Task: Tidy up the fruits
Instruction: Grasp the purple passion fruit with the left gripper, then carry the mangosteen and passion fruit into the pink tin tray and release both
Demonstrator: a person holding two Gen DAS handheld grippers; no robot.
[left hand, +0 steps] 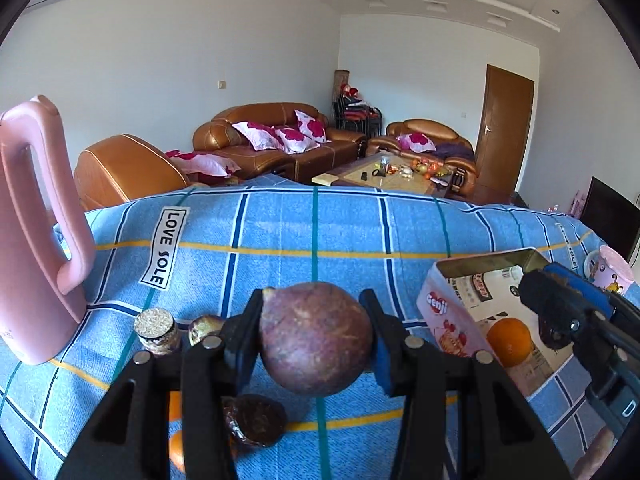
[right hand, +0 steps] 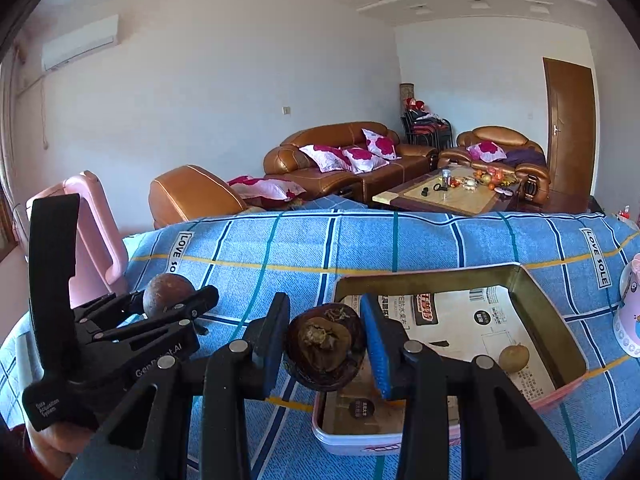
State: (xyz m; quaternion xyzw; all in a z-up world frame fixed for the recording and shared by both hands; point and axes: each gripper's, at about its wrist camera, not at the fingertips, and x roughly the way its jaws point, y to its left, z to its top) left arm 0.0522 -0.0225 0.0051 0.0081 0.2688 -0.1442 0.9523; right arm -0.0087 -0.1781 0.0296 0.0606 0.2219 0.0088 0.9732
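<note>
Here the left gripper (left hand: 316, 336) was clenched on a round purple-brown fruit (left hand: 316, 338), both pads pressed against its sides, holding it clear above the blue checked cloth (left hand: 280, 240). Below it on the cloth lay a dark wrinkled fruit (left hand: 254, 420), with a small yellowish fruit (left hand: 205, 327) and a cork-topped jar (left hand: 156, 330) just to the left; a pink jug (left hand: 36, 240) stood at the far left. The right gripper (right hand: 326, 344) grasped a dark shrivelled fruit (right hand: 324, 346) between its blue pads, held over the near-left corner of the open tin (right hand: 524, 276). The tin, lined with printed paper, sat on the cloth to the right; inside it rested an orange (left hand: 509, 341) near the right wall. A pink cup (right hand: 632, 312) stood just beyond the tin's right side
</note>
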